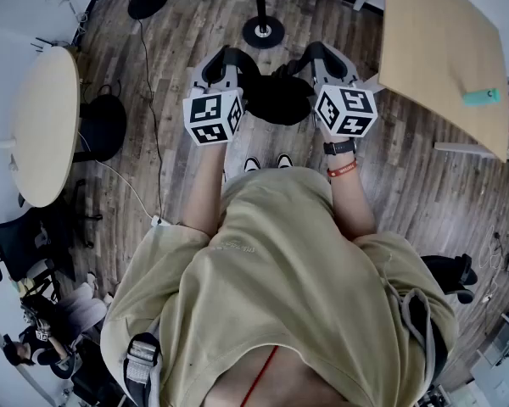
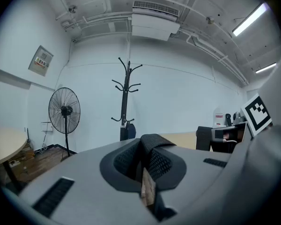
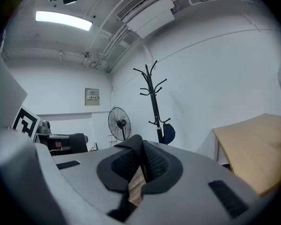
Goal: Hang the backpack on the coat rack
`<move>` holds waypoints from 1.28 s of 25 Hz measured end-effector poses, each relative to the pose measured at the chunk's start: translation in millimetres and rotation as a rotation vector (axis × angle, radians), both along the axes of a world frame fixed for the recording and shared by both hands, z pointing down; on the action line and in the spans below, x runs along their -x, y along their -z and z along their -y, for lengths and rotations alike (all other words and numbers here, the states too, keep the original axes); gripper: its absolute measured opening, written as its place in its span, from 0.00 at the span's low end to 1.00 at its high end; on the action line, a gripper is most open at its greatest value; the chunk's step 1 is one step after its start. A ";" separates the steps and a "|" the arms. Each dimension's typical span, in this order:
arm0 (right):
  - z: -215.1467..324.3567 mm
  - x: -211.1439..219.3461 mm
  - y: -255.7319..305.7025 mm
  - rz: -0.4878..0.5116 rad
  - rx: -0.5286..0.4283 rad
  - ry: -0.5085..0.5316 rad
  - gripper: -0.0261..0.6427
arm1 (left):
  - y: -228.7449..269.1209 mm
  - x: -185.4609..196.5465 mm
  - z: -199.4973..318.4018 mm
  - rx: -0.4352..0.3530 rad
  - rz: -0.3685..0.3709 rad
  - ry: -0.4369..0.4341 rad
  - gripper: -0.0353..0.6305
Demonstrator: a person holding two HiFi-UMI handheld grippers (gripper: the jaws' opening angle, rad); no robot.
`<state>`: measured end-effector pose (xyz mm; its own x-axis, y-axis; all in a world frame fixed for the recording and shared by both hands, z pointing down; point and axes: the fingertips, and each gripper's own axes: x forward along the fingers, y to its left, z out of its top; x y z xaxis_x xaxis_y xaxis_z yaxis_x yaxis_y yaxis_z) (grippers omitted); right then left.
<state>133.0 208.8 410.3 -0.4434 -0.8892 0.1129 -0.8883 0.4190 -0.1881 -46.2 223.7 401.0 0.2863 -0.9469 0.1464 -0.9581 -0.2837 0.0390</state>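
Clamping a black strap (image 2: 155, 141) in each set of jaws, I hold my left gripper (image 2: 147, 149) and right gripper (image 3: 139, 156) side by side, with the backpack (image 1: 278, 100) hanging between them just beyond my feet. Two grips, I judge, hold the bag level and spread the straps for a hook. The coat rack (image 2: 125, 97) stands straight ahead, well apart from the bag.

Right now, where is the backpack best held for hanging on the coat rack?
Its webbing strap, taken from the person's side, as now: left tool and right tool are each shut on black strap, and the backpack hangs between them. That probably leaves strap free to slip over a hook of the coat rack ahead.
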 end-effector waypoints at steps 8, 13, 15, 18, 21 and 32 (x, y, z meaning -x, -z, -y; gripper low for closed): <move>2.6 -31.9 -1.2 0.017 0.002 0.013 0.06 | 0.1 -31.2 -3.5 -0.017 -0.027 0.025 0.09; 7.9 -37.9 1.0 0.019 0.001 0.058 0.06 | 2.8 -42.8 -0.9 -0.019 -0.030 0.034 0.09; 13.2 -37.3 2.5 0.003 0.000 0.066 0.06 | 4.1 -44.5 3.4 -0.014 -0.034 0.036 0.09; 25.0 -36.9 0.6 0.004 0.014 0.066 0.06 | 5.1 -49.1 13.1 -0.005 -0.033 0.027 0.09; 39.5 -31.3 -7.2 0.017 0.032 0.066 0.06 | 1.2 -48.9 26.4 0.001 -0.038 0.014 0.09; 163.0 37.0 -8.1 0.033 0.087 0.123 0.06 | -1.9 -0.4 150.1 0.027 -0.090 0.009 0.09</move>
<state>95.9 45.9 418.4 -0.5527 -0.8157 0.1705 -0.8243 0.5050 -0.2561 -45.8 73.6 402.9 0.2909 -0.9456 0.1460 -0.9529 -0.2727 0.1324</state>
